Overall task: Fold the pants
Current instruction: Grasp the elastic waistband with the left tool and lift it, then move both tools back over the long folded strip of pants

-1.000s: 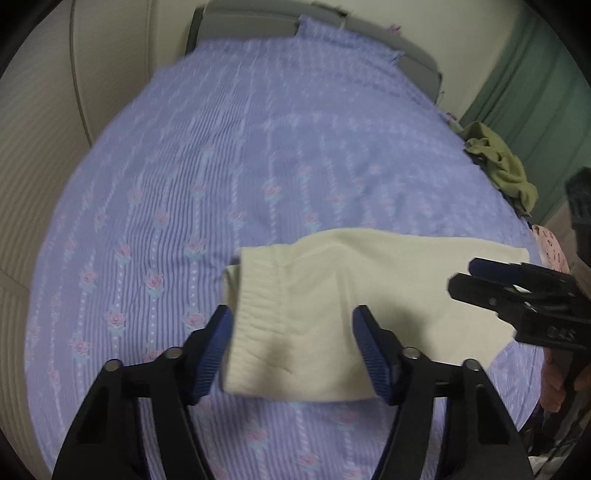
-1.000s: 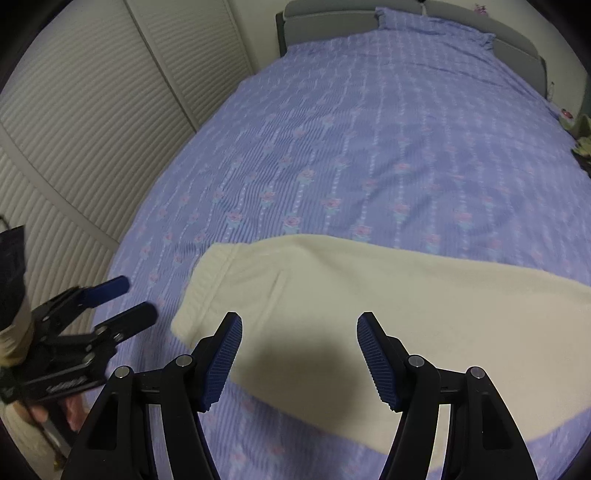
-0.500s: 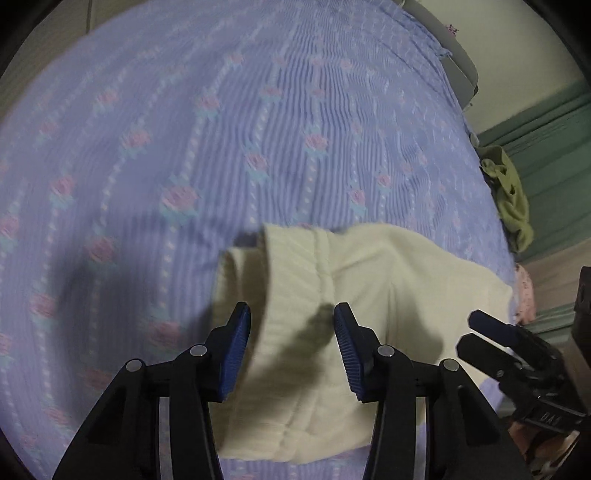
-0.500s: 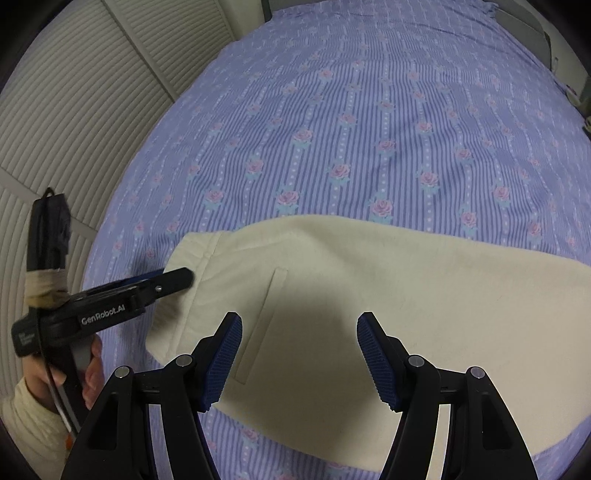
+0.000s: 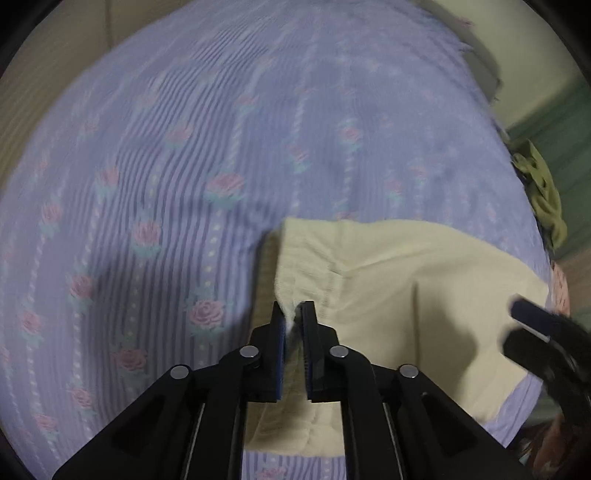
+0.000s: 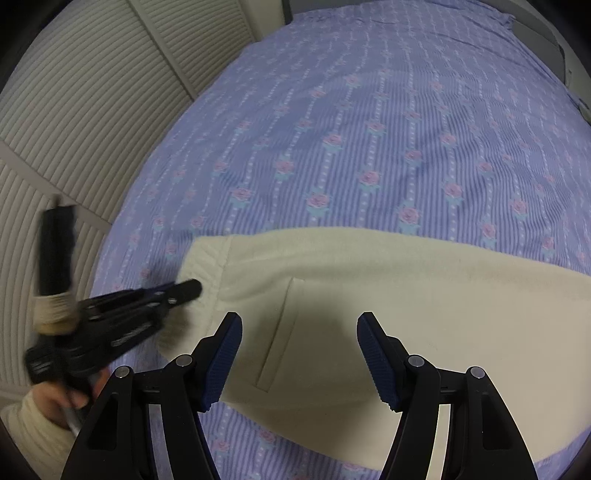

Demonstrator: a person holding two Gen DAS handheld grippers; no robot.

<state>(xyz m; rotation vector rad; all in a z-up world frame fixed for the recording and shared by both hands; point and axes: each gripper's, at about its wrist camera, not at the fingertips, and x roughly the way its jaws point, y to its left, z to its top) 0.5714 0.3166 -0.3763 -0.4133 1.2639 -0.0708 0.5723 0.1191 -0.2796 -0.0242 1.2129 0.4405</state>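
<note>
Cream pants (image 6: pixel 388 295) lie flat on the purple floral bedspread (image 6: pixel 369 129), waistband to the left, with a slit pocket (image 6: pixel 277 332) showing. My left gripper (image 5: pixel 293 314) is shut on the elastic waistband (image 5: pixel 306 266), which bunches up between the pads. In the right wrist view that left gripper (image 6: pixel 192 288) reaches in from the left onto the waistband edge. My right gripper (image 6: pixel 299 332) is open and empty, hovering over the hip area of the pants. It shows blurred in the left wrist view (image 5: pixel 528 325) at the right.
White louvred closet doors (image 6: pixel 92 110) run along the bed's left side. An olive green garment (image 5: pixel 543 195) lies at the bed's right edge. The grey headboard (image 6: pixel 554 33) is at the far end.
My left gripper has closed from open onto the waistband and lifted its edge. My right gripper has stayed open over the pants.
</note>
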